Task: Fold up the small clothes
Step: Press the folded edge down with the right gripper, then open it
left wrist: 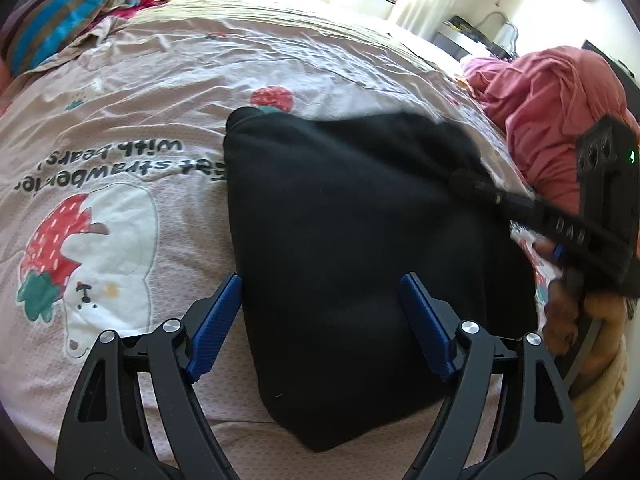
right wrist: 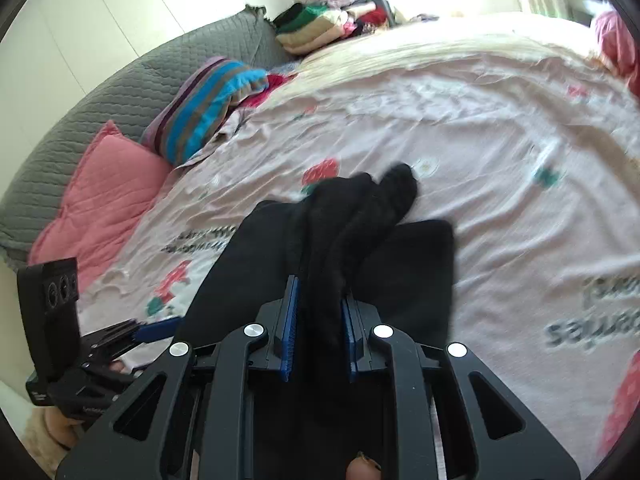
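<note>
Right gripper (right wrist: 319, 312) clamped on black garment (right wrist: 352, 220) (bunched) — strawberry-print bedsheet (right wrist: 500, 152) beneath

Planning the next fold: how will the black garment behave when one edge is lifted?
Probably floppy: the part of the black garment pinched in the right gripper bunches and droops. Likely light, since a small pinch lifts it. It may drag across the bedsheet; the left gripper is open.

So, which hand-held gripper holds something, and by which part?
The right hand-held gripper pinches a bunched fold of the black garment. The left hand-held gripper holds nothing.
</note>
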